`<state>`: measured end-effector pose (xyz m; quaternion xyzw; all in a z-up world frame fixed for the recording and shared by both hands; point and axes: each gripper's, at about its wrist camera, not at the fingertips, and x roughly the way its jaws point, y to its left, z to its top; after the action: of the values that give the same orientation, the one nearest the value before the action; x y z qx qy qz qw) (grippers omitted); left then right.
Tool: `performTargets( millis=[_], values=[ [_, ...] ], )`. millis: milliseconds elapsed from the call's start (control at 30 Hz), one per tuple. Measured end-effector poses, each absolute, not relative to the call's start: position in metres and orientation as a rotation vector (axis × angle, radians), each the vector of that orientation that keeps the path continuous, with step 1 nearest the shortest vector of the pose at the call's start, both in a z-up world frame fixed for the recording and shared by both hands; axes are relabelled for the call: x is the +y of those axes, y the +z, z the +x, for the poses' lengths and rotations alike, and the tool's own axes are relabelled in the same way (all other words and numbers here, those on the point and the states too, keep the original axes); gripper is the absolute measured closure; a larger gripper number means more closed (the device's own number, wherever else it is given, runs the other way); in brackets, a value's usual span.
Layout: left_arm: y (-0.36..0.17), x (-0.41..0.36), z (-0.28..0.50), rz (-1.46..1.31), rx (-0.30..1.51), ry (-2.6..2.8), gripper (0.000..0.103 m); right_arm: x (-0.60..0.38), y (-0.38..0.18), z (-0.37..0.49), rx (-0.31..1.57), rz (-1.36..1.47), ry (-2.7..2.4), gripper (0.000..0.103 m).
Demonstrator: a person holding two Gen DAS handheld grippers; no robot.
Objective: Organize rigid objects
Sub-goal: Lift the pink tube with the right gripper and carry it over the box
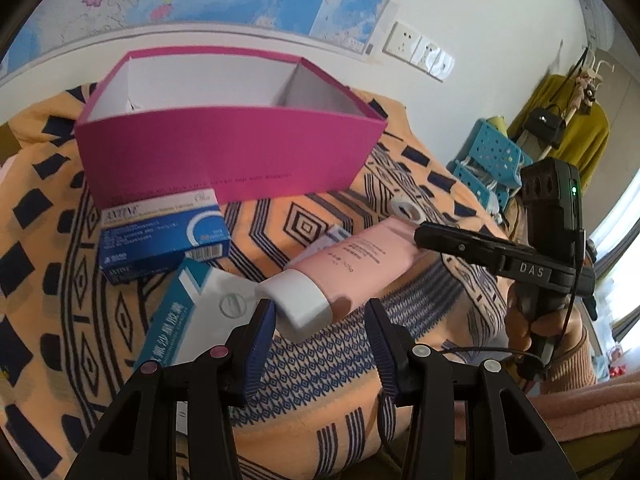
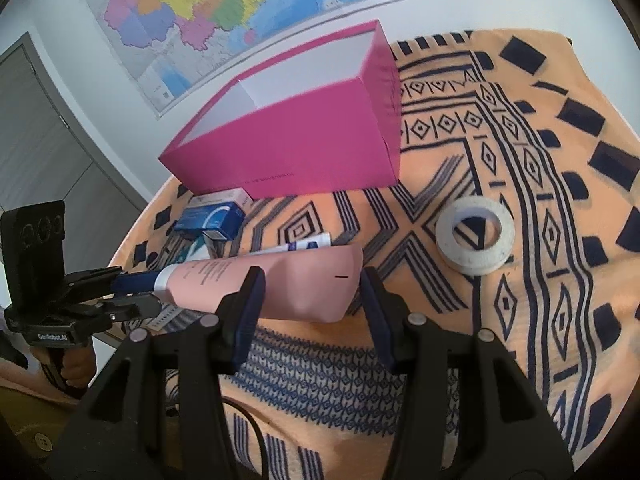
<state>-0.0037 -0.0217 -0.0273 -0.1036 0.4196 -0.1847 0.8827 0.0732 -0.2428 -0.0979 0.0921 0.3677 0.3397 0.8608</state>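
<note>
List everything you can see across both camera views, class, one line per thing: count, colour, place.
box: 1, magenta, open, at the cloth's far side
cloth: 1, orange with dark pattern, under everything
tube: 1, pink with white cap, held at both ends
tape roll: 1, white, flat on cloth, right of tube
cartons: at least 2, blue and teal, before the box
map: 1, multicoloured, on wall
left gripper: 1, black, on tube's cap
right gripper: 1, black, on tube's flat end

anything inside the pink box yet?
Nothing visible. The pink box shows only bare white inner walls in both views. Its floor is hidden behind the front wall, so a flat item lying there can't be ruled out.
</note>
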Motion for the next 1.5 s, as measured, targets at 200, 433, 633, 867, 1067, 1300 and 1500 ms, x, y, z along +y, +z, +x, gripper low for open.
performTargets(
  millis=[200,433,633,867,1067,1300,1500],
  values=[
    [-0.018,-0.017,-0.003,-0.211,0.843,-0.365,0.057,-0.236,-0.087,0.074,0.735,0.185,0.721,0.051],
    [-0.005,-0.010,-0.002,-0.197,0.798,-0.343,0.057,-0.230,-0.074,0.077,0.699,0.173,0.732,0.051],
    [0.005,-0.006,0.000,-0.175,0.767,-0.328,0.057,-0.223,-0.066,0.081,0.680,0.164,0.740,0.051],
    [0.019,0.005,0.004,-0.159,0.720,-0.310,0.052,-0.215,-0.053,0.089,0.656,0.167,0.762,0.051],
    [0.029,0.015,0.010,-0.159,0.690,-0.284,0.052,-0.205,-0.037,0.095,0.619,0.153,0.780,0.051],
    [0.045,0.029,0.027,-0.146,0.651,-0.250,0.052,-0.191,-0.018,0.107,0.574,0.134,0.799,0.051],
    [0.054,0.038,0.047,-0.126,0.630,-0.220,0.052,-0.179,-0.010,0.125,0.555,0.128,0.801,0.051]
  ],
)
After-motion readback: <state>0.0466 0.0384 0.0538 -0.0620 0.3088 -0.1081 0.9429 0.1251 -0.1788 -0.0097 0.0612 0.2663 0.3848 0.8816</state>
